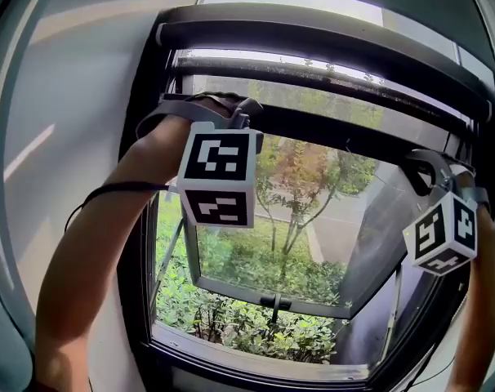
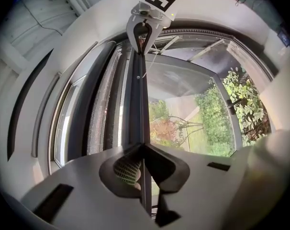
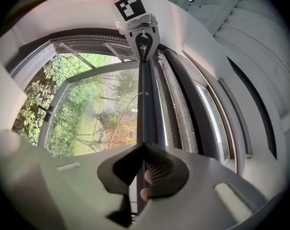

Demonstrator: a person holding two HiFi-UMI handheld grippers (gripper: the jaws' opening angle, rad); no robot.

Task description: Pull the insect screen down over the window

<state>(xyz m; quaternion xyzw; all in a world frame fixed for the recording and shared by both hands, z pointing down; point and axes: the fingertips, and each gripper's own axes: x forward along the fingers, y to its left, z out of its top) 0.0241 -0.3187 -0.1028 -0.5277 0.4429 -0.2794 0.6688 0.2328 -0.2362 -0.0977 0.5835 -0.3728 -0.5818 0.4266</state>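
Note:
The insect screen's dark pull bar (image 1: 337, 135) runs across the upper part of the window. My left gripper (image 1: 249, 114) grips the bar's left end, its marker cube hanging below it. My right gripper (image 1: 423, 166) holds the right end. In the left gripper view the bar (image 2: 138, 95) passes straight between the jaws, and the left gripper (image 2: 144, 153) is shut on it. In the right gripper view the same bar (image 3: 146, 99) sits between the jaws, and the right gripper (image 3: 143, 152) is shut on it. Each gripper shows at the far end of the bar in the other's view.
Above the bar lie the dark roller housing (image 1: 313, 43) and the top rails. Below, the glass sash (image 1: 231, 288) is pushed outward, with a handle (image 1: 276, 303) on its lower rail. The black window frame (image 1: 141, 219) and a white wall (image 1: 60, 137) border the left side. Shrubs and a path lie outside.

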